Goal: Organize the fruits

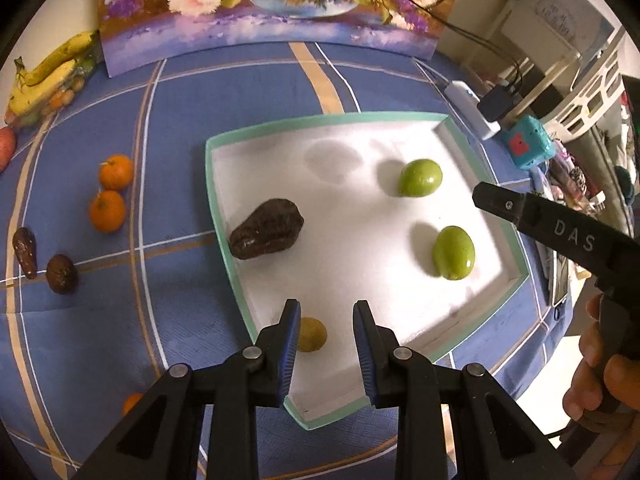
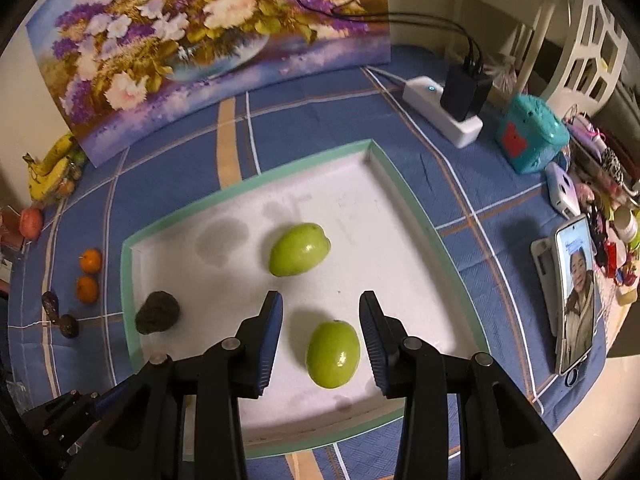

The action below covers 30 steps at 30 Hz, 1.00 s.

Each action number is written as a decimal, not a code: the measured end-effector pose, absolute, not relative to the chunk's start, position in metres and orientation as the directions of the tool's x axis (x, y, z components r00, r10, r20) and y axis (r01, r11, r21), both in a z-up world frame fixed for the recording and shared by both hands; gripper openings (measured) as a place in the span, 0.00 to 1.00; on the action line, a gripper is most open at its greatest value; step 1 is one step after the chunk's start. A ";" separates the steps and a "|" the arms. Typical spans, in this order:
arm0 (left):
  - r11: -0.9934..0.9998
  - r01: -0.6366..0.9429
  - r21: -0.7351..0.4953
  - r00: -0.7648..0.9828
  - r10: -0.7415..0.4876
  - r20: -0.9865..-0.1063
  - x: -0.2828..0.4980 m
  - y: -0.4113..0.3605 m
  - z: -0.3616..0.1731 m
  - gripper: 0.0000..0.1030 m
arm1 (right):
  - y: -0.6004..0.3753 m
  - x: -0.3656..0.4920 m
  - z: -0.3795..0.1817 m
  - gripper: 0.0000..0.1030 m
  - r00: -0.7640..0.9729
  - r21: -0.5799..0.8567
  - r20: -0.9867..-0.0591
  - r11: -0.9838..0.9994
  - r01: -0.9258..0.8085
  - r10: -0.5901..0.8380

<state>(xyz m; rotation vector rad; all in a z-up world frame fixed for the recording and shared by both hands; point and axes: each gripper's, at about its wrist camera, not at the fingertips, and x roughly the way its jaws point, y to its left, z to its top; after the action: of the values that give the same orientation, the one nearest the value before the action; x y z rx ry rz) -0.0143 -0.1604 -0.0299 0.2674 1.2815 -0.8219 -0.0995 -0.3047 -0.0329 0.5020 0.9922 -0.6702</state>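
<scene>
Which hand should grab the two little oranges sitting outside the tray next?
Left, probably. The two oranges lie on the cloth left of the tray, on the left gripper's side. The right gripper hangs over a green fruit, farther across the tray from them.

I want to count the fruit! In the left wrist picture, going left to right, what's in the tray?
Dark wrinkled fruit → small yellow-green fruit, partly behind a finger of the hand-held gripper → far green fruit → near green fruit, all in the tray.
</scene>
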 end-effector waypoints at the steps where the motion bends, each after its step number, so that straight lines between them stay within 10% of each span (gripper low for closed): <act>1: 0.700 0.666 -0.259 0.059 -0.395 -0.917 -0.012 -0.158 -0.028 0.29 | -0.304 -0.098 -0.031 0.40 0.383 0.084 -0.879 0.699 0.711 -0.284; 10: 0.744 0.607 -0.281 0.062 -0.397 -0.916 0.003 -0.144 -0.029 0.30 | -0.296 -0.095 -0.026 0.40 0.395 0.078 -0.872 0.715 0.695 -0.289; 14: 0.814 0.526 -0.245 0.105 -0.348 -0.931 0.022 -0.122 -0.034 0.60 | -0.295 -0.094 -0.032 0.40 0.388 0.080 -0.879 0.717 0.693 -0.277; 22: 0.914 0.380 -0.140 0.199 -0.228 -0.953 0.055 -0.077 -0.038 0.82 | -0.281 -0.086 -0.039 0.75 0.382 0.052 -0.882 0.749 0.660 -0.275; 30: 0.929 0.357 -0.093 0.284 -0.203 -0.937 0.068 -0.051 -0.022 0.99 | -0.264 -0.077 -0.042 0.88 0.385 0.018 -0.879 0.786 0.618 -0.283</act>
<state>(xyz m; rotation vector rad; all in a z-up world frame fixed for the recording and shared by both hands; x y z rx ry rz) 0.0683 -0.0511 -0.0222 0.1446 1.2274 -0.3765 -0.0767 -0.2643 -0.0420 0.3725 1.0258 -0.5910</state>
